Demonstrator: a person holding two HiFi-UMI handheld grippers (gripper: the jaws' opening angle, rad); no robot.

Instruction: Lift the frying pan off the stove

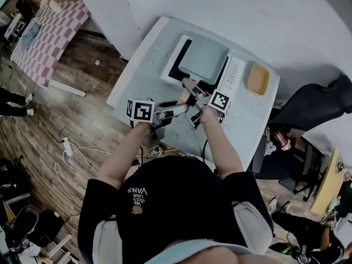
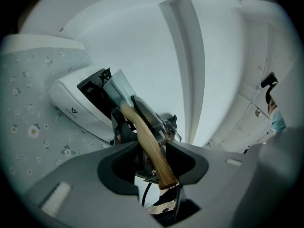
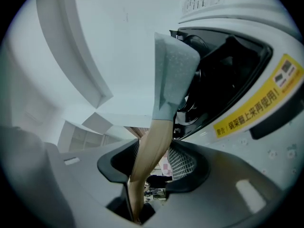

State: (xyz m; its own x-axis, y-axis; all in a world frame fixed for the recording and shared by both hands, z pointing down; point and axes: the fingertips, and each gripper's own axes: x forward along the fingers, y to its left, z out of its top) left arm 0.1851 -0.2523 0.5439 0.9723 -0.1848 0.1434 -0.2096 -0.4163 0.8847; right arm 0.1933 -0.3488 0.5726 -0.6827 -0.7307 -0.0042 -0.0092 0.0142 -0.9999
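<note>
A square grey frying pan (image 1: 203, 58) sits on the white portable stove (image 1: 235, 75), its wooden handle (image 1: 184, 96) pointing toward me. My right gripper (image 1: 192, 92) is shut on the handle (image 3: 152, 146) just below the pan (image 3: 173, 75), and the wood fills the gap between its jaws. My left gripper (image 1: 175, 110) is at the handle's free end. There the handle (image 2: 148, 144) lies between the left gripper's (image 2: 146, 148) jaws, against one jaw, with a thin dark gap at the other. The pan (image 2: 116, 87) rests on the stove (image 2: 71, 101).
The stove stands on a table with a pale floral cloth (image 1: 146, 78). An orange dish (image 1: 258, 79) lies right of the stove. A white wall rises behind. A black chair (image 1: 313, 106) stands at the right, a pink checked table (image 1: 47, 34) at far left.
</note>
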